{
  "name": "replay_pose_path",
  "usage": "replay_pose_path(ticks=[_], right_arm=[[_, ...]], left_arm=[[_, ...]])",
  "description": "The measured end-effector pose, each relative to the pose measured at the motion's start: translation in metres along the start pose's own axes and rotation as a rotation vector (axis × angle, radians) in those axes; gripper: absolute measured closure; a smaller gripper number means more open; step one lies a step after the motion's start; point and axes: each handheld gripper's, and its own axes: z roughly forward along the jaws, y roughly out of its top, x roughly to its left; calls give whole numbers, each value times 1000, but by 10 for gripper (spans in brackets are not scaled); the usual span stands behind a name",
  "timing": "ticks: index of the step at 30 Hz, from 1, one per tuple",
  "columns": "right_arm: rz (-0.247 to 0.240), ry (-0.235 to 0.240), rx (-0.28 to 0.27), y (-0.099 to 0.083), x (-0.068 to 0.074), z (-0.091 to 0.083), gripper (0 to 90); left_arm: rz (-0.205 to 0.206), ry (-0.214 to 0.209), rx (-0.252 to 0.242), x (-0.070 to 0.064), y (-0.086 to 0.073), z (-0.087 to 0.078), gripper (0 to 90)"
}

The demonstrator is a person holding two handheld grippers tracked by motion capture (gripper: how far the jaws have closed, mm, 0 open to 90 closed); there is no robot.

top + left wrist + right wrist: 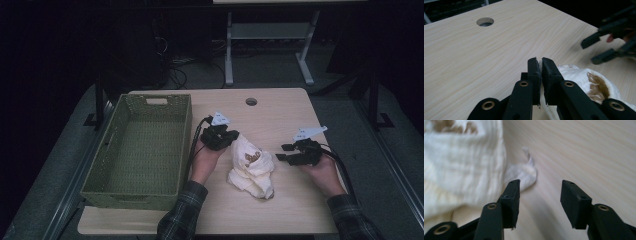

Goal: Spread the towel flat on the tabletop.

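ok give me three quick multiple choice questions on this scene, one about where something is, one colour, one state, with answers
1. Where does the basket stand relative to the cloth?
A. to its left on the table
B. to its right on the table
C. on top of it

2. What colour is the basket?
A. red
B. green
C. blue

3. How do the left gripper's fingers stand?
A. wide apart over bare table
B. closed together at the cloth's edge
C. hooked over the basket rim

Answers: 1 A, the high view shows the basket at the table's left side with the cloth beside it. 2 B, its weave looks green. 3 B, the left gripper view shows them pressed together with white fabric between.
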Motion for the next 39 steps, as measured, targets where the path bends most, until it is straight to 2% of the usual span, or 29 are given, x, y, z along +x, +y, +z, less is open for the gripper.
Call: replay_pose_path(ticks=[7, 14, 16, 17, 18, 19, 23, 25, 26, 27, 28, 30, 31, 35, 39], right_arm=[[-31, 33, 30, 24, -4, 28, 650], [-36, 66, 51, 25, -3, 46, 714], [-36, 70, 58, 25, -3, 49, 749], [-29, 81, 61, 24, -3, 52, 812], [-29, 81, 61, 24, -3, 52, 812], [-38, 70, 66, 24, -2, 50, 848], [-40, 40, 65, 23, -4, 42, 864], [-22, 21, 59, 22, -8, 33, 865], [-4, -2, 59, 20, -12, 23, 865], [-4, -2, 59, 20, -12, 23, 865], [7, -24, 61, 17, -15, 13, 865], [9, -52, 61, 14, -19, 4, 865], [26, -65, 63, 12, -21, 0, 865], [51, -127, 86, 5, -28, -11, 870], [73, -156, 92, -1, -34, -16, 873]], left_arm=[[-2, -5, -3, -1, 0, 0, 846], [-1, -8, -2, -1, -1, 2, 846], [-2, -8, -4, -2, 0, 2, 846], [3, -8, -2, -2, 0, 1, 846], [3, -8, -2, -2, 0, 1, 847], [-3, -4, -13, -2, 0, 0, 849], [-3, 5, -16, -1, 1, -3, 851], [-6, 16, -20, -1, 1, -4, 852], [-3, 35, -15, 0, 2, -5, 853], [-3, 35, -15, 0, 2, -5, 853], [-8, 45, -21, 1, 2, -6, 854], [-15, 51, -26, 2, 2, -5, 855], [-11, 64, -20, 3, 2, -5, 855], [-11, 99, -15, 4, 1, -3, 857], [-17, 127, -11, 6, 0, -2, 859]])
